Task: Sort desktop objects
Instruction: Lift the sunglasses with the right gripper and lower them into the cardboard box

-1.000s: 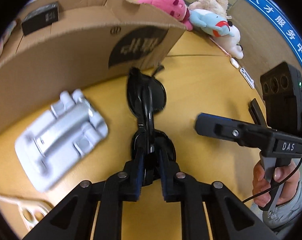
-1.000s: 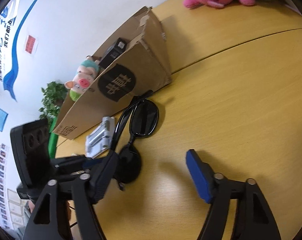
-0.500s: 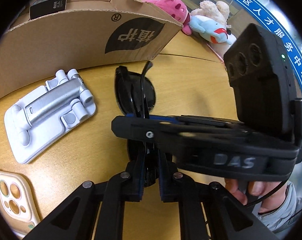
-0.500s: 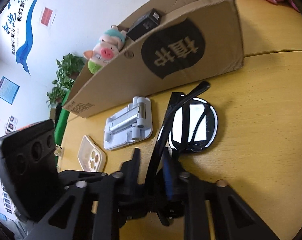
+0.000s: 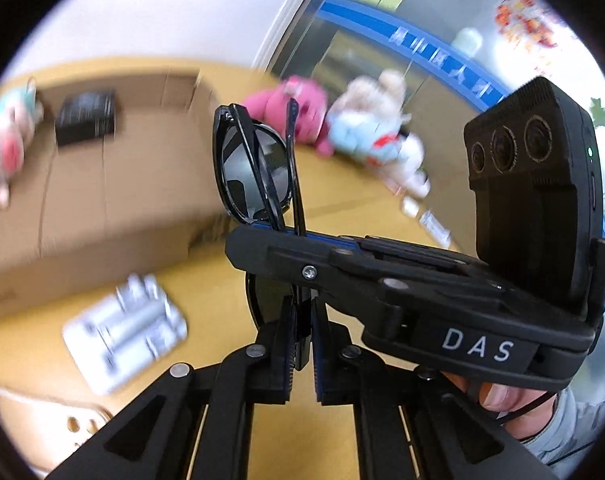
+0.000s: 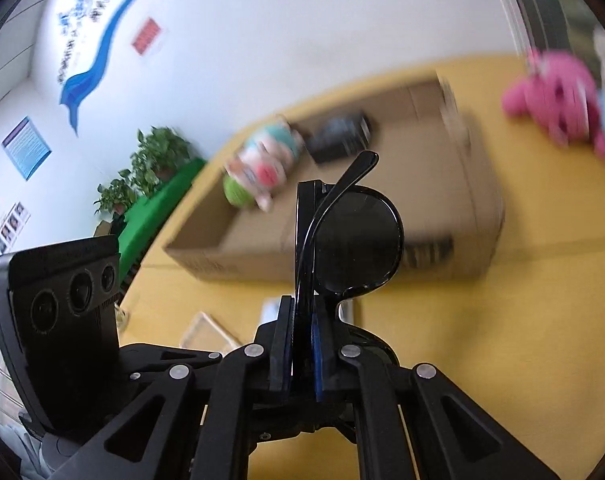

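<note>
Since a second ago I've lifted the folded black plastic sunglasses (image 5: 258, 176) off the yellow wooden desk (image 5: 342, 200); they're now in the air above it. Left gripper (image 5: 301, 344) pinches them low down, right gripper (image 6: 302, 344) clamps the frame crosswise. Open brown cardboard box (image 5: 102, 200) sits behind, blurred, probably toward the desk's far edge.

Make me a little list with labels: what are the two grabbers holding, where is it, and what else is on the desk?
held thing: sunglasses, folded
left gripper: shut on the sunglasses
right gripper: shut on the sunglasses
where: lifted above the desk
box: cardboard, open, behind the sunglasses
in the box: plush pig, black packet
on the desk: white stand, pink plush toy
</note>
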A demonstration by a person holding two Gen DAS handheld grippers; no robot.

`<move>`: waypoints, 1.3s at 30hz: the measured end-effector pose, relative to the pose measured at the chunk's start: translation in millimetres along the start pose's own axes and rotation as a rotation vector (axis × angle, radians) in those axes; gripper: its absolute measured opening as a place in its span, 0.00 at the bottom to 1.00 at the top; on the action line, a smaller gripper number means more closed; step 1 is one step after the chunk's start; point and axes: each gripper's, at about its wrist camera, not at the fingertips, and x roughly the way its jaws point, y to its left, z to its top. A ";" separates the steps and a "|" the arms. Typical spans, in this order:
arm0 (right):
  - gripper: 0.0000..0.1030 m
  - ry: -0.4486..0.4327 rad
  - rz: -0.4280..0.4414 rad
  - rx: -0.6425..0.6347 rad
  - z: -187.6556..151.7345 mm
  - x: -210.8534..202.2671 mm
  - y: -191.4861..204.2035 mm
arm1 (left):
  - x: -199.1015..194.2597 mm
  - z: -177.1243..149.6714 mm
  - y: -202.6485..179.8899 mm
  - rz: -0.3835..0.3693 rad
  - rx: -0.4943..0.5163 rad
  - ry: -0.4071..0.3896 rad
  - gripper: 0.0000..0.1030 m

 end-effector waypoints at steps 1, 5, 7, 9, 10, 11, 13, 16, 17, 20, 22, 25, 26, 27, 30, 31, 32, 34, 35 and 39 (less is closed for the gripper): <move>0.06 -0.023 -0.004 -0.025 8.9 -9.2 5.6 | -7.5 9.7 -2.2 -0.003 0.013 -0.025 0.06; 0.06 -0.084 -0.018 -0.116 48.5 -28.7 30.9 | -42.9 33.6 1.7 -0.004 0.046 -0.097 0.06; 0.06 -0.110 -0.022 -0.149 70.2 -35.0 41.5 | -51.6 55.2 4.1 0.001 0.060 -0.129 0.06; 0.06 -0.124 -0.023 -0.165 88.3 -32.9 51.3 | -55.0 78.3 6.8 0.000 0.064 -0.148 0.06; 0.06 -0.132 -0.022 -0.173 99.0 -32.8 55.3 | -57.5 90.2 9.2 0.004 0.070 -0.156 0.06; 0.06 -0.139 -0.024 -0.185 109.9 -34.5 58.2 | -59.7 95.6 8.6 0.006 0.071 -0.161 0.06; 0.06 -0.147 -0.025 -0.194 131.4 -31.2 64.5 | -65.5 114.2 13.5 0.008 0.072 -0.171 0.06; 0.06 -0.164 -0.029 -0.212 165.0 -29.7 74.2 | -78.4 139.8 18.9 0.011 0.073 -0.191 0.06; 0.06 -0.167 -0.033 -0.221 174.1 -26.9 78.8 | -81.1 148.7 21.1 0.011 0.068 -0.197 0.06; 0.06 -0.164 -0.051 -0.254 206.1 -23.7 88.8 | -89.0 176.0 26.4 0.008 0.054 -0.215 0.06; 0.06 -0.157 -0.059 -0.267 231.5 -19.7 91.8 | -89.5 198.7 33.7 0.008 0.042 -0.219 0.06; 0.06 -0.138 -0.066 -0.273 262.8 -10.3 90.1 | -83.8 227.2 49.0 -0.003 0.007 -0.203 0.06; 0.06 -0.125 -0.066 -0.272 273.9 -5.1 87.6 | -80.6 232.3 53.7 -0.005 -0.002 -0.199 0.06; 0.06 -0.110 -0.063 -0.262 286.8 3.1 82.3 | -73.8 240.8 60.6 0.000 -0.009 -0.188 0.06; 0.06 -0.057 -0.051 -0.226 311.7 32.6 60.2 | -46.4 256.2 88.1 0.003 -0.064 -0.144 0.06; 0.06 -0.035 -0.049 -0.213 316.0 45.9 50.1 | -32.6 258.7 101.1 -0.002 -0.094 -0.121 0.06; 0.06 -0.014 -0.049 -0.202 319.3 58.3 41.5 | -23.7 259.8 109.9 -0.006 -0.113 -0.104 0.06; 0.06 0.032 -0.055 -0.185 319.9 86.3 21.7 | 7.4 258.9 137.4 -0.013 -0.171 -0.051 0.06; 0.06 0.058 -0.058 -0.171 318.6 103.2 8.7 | 17.9 256.8 145.5 -0.013 -0.187 -0.034 0.06; 0.06 0.155 -0.079 -0.098 307.0 165.0 -40.4 | 82.0 244.4 189.7 -0.015 -0.275 0.078 0.06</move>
